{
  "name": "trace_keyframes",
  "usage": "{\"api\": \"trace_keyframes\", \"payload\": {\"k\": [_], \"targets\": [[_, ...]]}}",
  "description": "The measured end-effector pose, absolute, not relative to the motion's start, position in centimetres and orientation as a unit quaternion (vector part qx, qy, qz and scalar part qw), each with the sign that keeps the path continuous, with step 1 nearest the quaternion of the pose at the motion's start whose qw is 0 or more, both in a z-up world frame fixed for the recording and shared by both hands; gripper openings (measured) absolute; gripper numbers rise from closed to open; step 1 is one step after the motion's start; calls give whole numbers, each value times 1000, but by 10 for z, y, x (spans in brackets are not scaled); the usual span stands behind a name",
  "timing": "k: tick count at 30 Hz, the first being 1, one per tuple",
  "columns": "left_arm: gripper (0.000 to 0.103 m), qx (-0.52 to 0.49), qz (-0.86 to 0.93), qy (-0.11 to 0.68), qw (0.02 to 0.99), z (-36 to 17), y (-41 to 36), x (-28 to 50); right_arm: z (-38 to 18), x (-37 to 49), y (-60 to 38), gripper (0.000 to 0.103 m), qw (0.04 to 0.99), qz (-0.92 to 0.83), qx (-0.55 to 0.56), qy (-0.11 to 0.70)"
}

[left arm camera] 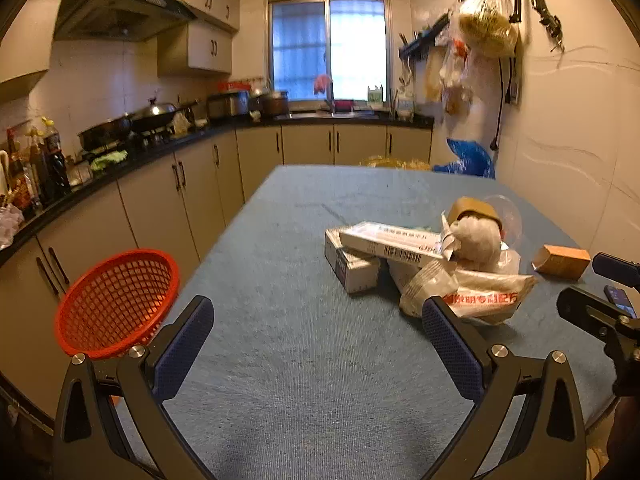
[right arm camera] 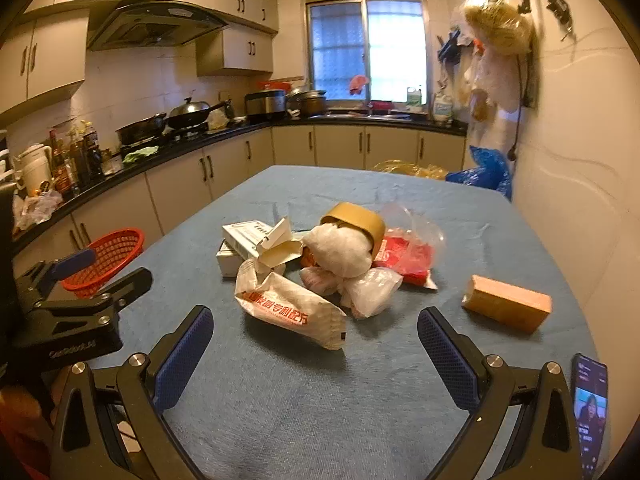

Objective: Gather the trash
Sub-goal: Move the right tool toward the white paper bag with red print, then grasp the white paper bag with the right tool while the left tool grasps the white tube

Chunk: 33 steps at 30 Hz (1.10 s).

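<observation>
Trash pile: heaped on the blue table (right arm camera: 280,400), ahead of both grippers — nothing collected yet, by the look of it.
Right gripper (right arm camera: 316,344): jaws spread wide, empty, hanging low over the cloth with the white wrapper (right arm camera: 290,310) just ahead between them.
Left gripper (left arm camera: 318,338): also wide and empty; the pile sits ahead and to its right, the red basket (left arm camera: 116,304) close by its left finger at the table edge.
White wrapper: crinkly printed pouch, probably light and soft; likely to crush flat, so pinch it across the middle.
Plastic bags (right arm camera: 344,256): bunched, thin, slippery — grab a thick bunch, not a loose edge.
Cartons (right arm camera: 250,240): small white boxes, one torn open; stiff and light, take across the narrow sides.
Tape roll (right arm camera: 356,220): brown, rigid, tilted atop the heap; may roll if nudged.
Brown box (right arm camera: 506,308): apart from the pile, ahead-right of the right gripper; stiff, easy to clamp across its short width.
Phone (right arm camera: 588,408): beside the right finger, not trash.
</observation>
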State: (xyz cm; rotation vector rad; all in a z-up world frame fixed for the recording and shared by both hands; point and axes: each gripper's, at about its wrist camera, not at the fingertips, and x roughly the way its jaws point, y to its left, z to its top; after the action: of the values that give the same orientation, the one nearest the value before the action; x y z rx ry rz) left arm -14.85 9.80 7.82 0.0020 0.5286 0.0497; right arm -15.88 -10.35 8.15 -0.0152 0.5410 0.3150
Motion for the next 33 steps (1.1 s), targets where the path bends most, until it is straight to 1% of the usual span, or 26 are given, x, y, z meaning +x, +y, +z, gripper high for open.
{"api": "trace_keyframes", "payload": {"k": [10, 15, 19, 20, 22, 24, 25, 26, 27, 28, 33], "targets": [[103, -31, -7, 337, 941, 70, 111, -103, 62, -114, -105, 102, 920, 231, -28, 315], [102, -34, -14, 337, 941, 71, 111, -96, 51, -91, -90, 101, 905, 263, -58, 329], [99, -26, -21, 336, 941, 74, 111, -94, 44, -77, -76, 97, 898, 276, -91, 331], [99, -23, -24, 337, 941, 75, 111, -92, 42, -73, -72, 94, 895, 279, -98, 334], [99, -18, -35, 339, 940, 76, 110, -91, 36, -68, -67, 85, 890, 284, -108, 341], [99, -14, -44, 340, 939, 77, 108, -89, 28, -67, -64, 68, 881, 294, -108, 355], [99, -10, -49, 340, 939, 77, 106, -88, 26, -68, -63, 67, 878, 300, -106, 358], [99, -7, -54, 342, 938, 77, 103, -87, 26, -72, -63, 57, 878, 303, -106, 355], [99, -4, -59, 343, 937, 77, 100, -85, 26, -75, -65, 41, 876, 307, -107, 357], [99, 0, -62, 343, 937, 77, 98, -85, 25, -78, -66, 37, 873, 311, -105, 362], [99, 16, -88, 339, 937, 78, 80, -83, 27, -98, -85, 36, 875, 317, -82, 356]]}}
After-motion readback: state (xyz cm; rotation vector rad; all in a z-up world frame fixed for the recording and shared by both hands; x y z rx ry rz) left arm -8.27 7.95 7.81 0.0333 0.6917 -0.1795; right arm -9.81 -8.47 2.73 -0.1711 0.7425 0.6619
